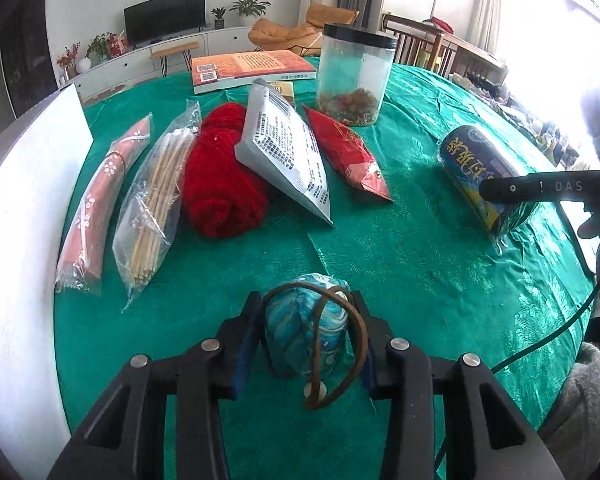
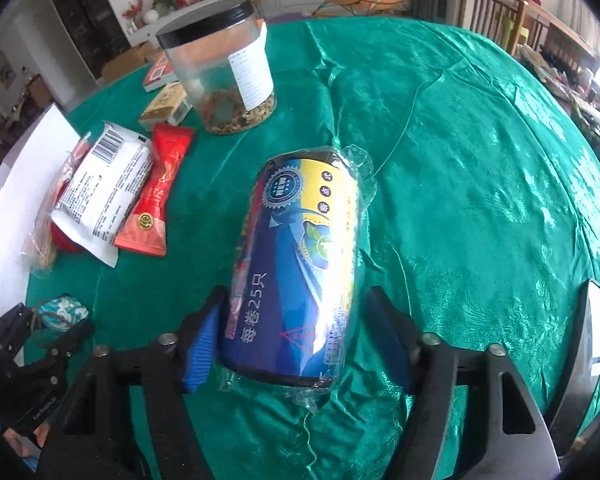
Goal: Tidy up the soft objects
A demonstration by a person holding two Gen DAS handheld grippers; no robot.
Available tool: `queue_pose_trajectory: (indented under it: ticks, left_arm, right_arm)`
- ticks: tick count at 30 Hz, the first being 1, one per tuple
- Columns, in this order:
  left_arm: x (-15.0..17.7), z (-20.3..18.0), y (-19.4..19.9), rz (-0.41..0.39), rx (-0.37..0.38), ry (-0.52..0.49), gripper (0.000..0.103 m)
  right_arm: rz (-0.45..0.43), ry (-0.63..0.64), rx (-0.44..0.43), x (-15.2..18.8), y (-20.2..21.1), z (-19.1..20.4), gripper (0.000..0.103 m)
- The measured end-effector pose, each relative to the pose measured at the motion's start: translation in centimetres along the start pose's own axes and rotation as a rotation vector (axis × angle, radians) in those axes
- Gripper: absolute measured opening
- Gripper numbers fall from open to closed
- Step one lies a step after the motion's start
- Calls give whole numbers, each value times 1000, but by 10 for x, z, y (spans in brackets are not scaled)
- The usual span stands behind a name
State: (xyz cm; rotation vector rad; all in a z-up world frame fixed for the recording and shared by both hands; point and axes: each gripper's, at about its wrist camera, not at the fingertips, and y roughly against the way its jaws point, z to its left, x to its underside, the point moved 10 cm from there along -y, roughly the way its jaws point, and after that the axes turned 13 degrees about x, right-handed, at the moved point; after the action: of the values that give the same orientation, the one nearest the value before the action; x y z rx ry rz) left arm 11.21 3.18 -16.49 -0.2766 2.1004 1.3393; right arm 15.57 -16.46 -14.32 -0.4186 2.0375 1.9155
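Observation:
My left gripper stands around a small blue-patterned cloth bundle tied with a brown band, its pads touching both sides. The bundle also shows in the right wrist view. My right gripper is open around a blue and yellow shrink-wrapped roll lying on the green tablecloth, with gaps on both sides. The roll also shows in the left wrist view. A red yarn skein, a white packet and a red packet lie in a row.
A pink wrapped roll and a bag of sticks lie at the left by a white board. A clear jar with a black lid, a book and a small box stand at the back.

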Motion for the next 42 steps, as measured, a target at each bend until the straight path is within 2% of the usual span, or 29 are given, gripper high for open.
queue_pose_trajectory:
  ticks: [1,3,5,7,9,11,15,17,18,19,20,22,25,28,31,35,39,40,42]
  left_arm:
    - [-4,2,11,-23,18,20,41]
    - [-11,2,37,-70,83,75,41]
    - [-16,4,66,-109,135,124,41]
    - [-20,15,101,-149,147,152,41]
    - [-20,38,143,-198,92,157,41]
    - [-16,69,185,-243,8,171,41]
    - [11,138,260,-297,-213,230,42]
    - [29,172,279,-292,-338,272,55]
    - [38,186,283,-284,-380,301,81]
    - [45,198,286,-288,-416,333,101]
    - [52,204,292,-313,-445,356,103]
    - [55,204,296,-364,-449,366,103]
    - [45,184,282,-389,-372,338,103]
    - [23,141,254,-387,-250,264,103]
    - [2,83,218,-358,-141,163,103]
    - [0,27,144,-233,-35,89,103]
    - [9,9,69,-99,-38,54,103]
    - [10,7,57,-82,-50,38,103]
    - [8,11,39,-67,-83,14,103]
  right_arm:
    - [2,-7,18,-2,2,-1,57]
    - [-53,8,67,-7,19,0,56]
    - [-97,12,29,-10,44,12,56]
    - [-134,31,-43,-11,76,37,56]
    - [-174,80,-111,-12,110,74,57]
    - [-205,128,-215,-11,146,122,57]
    - [-229,221,-460,0,213,230,57]
    - [-215,278,-559,14,233,284,58]
    - [-202,305,-596,21,237,309,62]
    - [-191,331,-621,26,239,330,72]
    - [-187,362,-638,33,239,347,78]
    - [-189,400,-610,40,233,361,80]
    - [-244,382,-564,41,223,341,80]
    - [-270,385,-458,49,197,298,81]
    - [-191,404,-379,70,152,241,81]
    - [-99,335,-184,95,96,161,81]
    - [-57,264,77,89,55,100,81]
    - [-55,245,114,87,49,90,81]
    - [-51,183,131,81,37,78,81]
